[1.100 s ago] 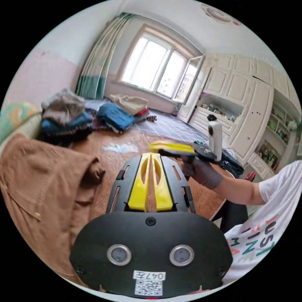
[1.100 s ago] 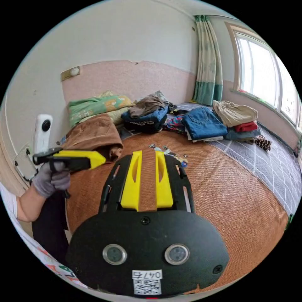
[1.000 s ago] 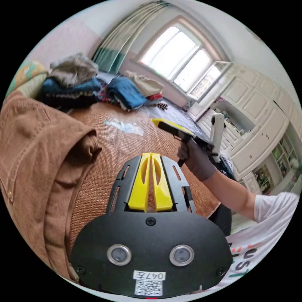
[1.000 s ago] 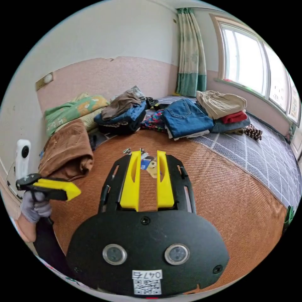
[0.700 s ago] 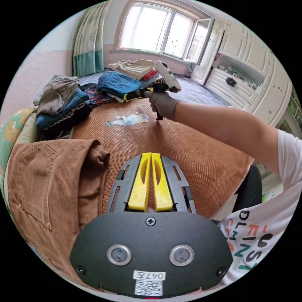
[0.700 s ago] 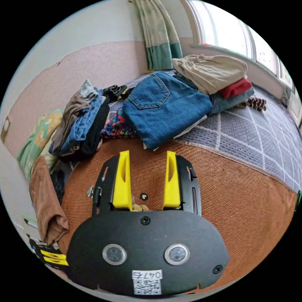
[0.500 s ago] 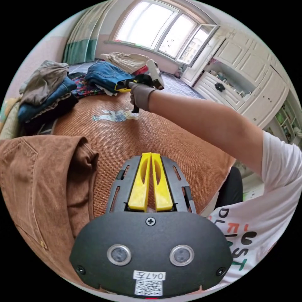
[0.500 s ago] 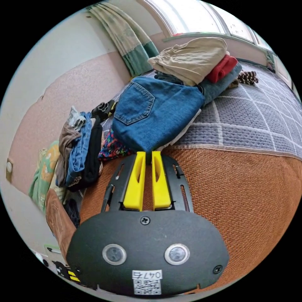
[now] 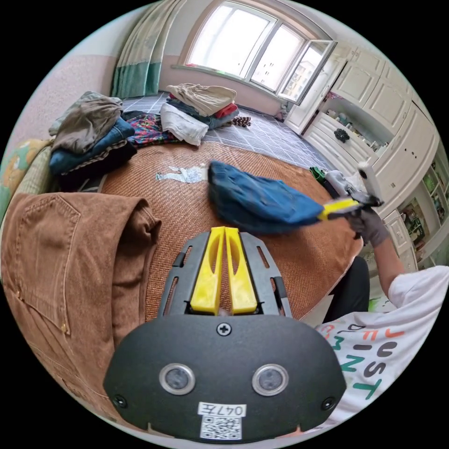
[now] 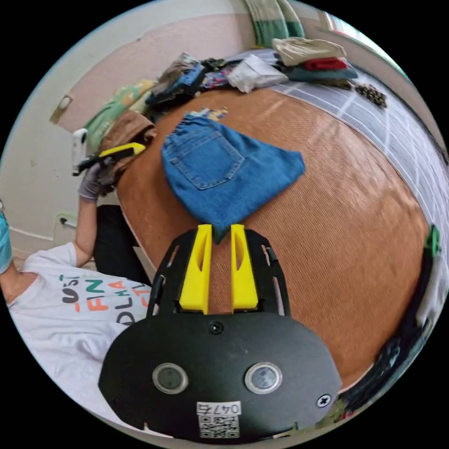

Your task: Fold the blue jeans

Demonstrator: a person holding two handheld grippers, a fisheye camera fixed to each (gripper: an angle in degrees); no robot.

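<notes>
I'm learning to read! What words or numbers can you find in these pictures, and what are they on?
"UST" and "FIN": coloured letters on the person's white T-shirt, cut off by folds, so the whole words cannot be told.
Sticker on the left claw, and another on the right claw: labels, left unread.
Blue jeans, gripped by the right claw: no writing seen.

Partly legible lettering on shirt [image 9: 374, 351]

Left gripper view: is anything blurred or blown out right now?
Left gripper view: the blue jeans and the right tool are smeared by motion, and the window is overexposed. Right gripper view: the jeans look sharp, though the far edges are blurry.
</notes>
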